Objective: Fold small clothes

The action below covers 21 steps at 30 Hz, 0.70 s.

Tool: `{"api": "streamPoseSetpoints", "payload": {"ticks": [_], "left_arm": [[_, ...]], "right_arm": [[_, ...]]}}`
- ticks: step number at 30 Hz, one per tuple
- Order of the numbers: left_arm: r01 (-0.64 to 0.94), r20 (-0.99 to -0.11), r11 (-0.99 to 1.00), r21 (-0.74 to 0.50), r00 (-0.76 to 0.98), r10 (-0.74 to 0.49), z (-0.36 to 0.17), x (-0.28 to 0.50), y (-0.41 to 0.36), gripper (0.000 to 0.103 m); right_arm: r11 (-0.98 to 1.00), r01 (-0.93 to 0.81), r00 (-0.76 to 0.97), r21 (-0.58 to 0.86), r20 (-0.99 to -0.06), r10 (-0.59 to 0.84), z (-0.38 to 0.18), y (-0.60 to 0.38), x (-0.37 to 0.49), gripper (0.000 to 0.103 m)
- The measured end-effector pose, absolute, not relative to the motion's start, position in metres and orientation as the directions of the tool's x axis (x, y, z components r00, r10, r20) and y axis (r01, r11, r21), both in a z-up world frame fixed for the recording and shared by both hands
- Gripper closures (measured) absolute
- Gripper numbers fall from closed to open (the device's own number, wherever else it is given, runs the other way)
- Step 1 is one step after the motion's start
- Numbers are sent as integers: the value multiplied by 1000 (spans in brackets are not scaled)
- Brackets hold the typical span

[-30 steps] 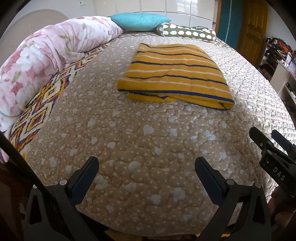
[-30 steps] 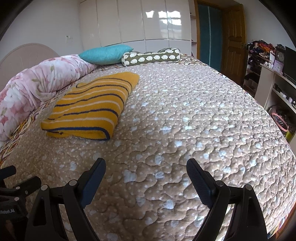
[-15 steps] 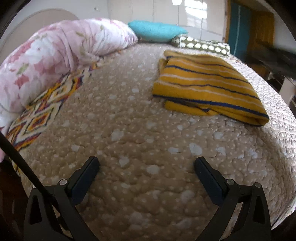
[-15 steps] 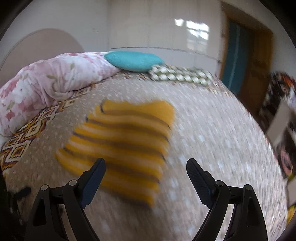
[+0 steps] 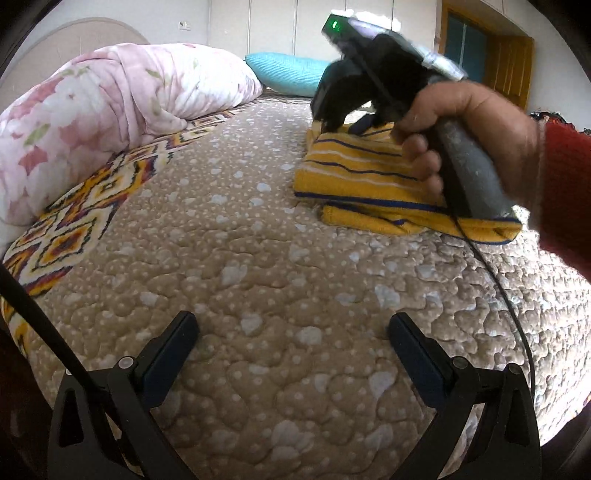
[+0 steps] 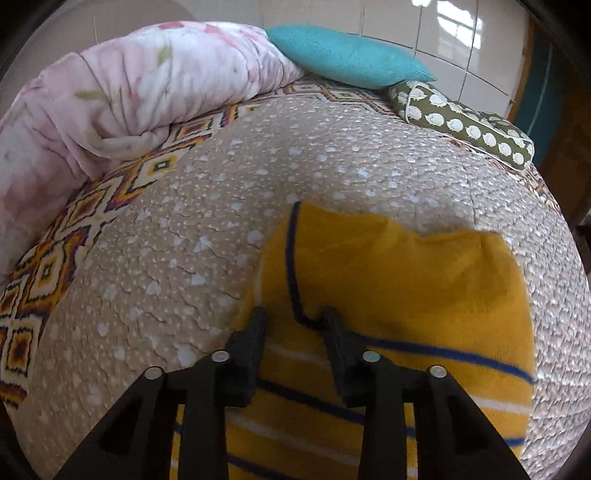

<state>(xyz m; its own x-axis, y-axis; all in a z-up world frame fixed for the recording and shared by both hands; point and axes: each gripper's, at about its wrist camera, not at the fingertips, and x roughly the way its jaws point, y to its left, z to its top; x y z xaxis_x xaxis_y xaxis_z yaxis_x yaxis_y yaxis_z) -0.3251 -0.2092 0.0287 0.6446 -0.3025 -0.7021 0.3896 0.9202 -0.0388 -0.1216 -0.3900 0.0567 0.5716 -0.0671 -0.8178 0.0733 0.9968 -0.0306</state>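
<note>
The right claw point(image 6: 293, 319) has been brought down onto the folded yellow knit garment with blue stripes point(image 6: 399, 295), half-clenched over a pinch of cloth; the left claw point(image 5: 293, 334) is kept released above the bed, so another fold is judged likely.

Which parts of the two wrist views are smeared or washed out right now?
Left wrist view: the right gripper and its green-lit top are motion-blurred; the quilted bedspread stays sharp, bright at the right edge. Right wrist view: the far edge of the yellow striped garment is smeared; window glare sits on the glossy wardrobe doors.
</note>
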Motion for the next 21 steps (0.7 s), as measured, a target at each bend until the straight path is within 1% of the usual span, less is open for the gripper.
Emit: {"api": "streamPoseSetpoints", "payload": {"ticks": [2, 5, 8, 11, 14, 15, 17, 19, 21], "left_arm": [[389, -701, 920, -36, 647, -301, 28, -326, -209, 0], [386, -700, 922, -26, 651, -292, 27, -327, -211, 1], [381, -699, 924, -21, 656, -286, 27, -329, -212, 0], [374, -696, 927, -14, 662, -278, 26, -330, -214, 0], [365, -688, 931, -2, 675, -266, 24, -331, -215, 0], [363, -687, 932, 1, 677, -263, 24, -332, -215, 0], [358, -685, 934, 10, 683, -255, 23, -333, -216, 0], [355, -688, 935, 24, 684, -242, 23, -334, -218, 0], [352, -708, 935, 43, 671, -220, 24, -332, -222, 0]], "right_arm": [[998, 68, 590, -12, -806, -50, 67, -392, -130, 66], [994, 99, 651, 37, -758, -36, 89, -406, -167, 66], [989, 135, 675, 67, -736, -43, 97, -427, -213, 62], [976, 191, 654, 109, -755, -43, 83, -455, -253, 56], [957, 245, 618, 155, -786, -31, 58, -485, -299, 56], [950, 274, 611, 148, -790, -53, 55, -491, -315, 53], [936, 314, 618, 162, -783, -71, 52, -500, -349, 48], [922, 341, 633, 181, -769, -83, 53, -504, -377, 48], [913, 374, 644, 165, -754, -127, 54, -506, -404, 46]]}}
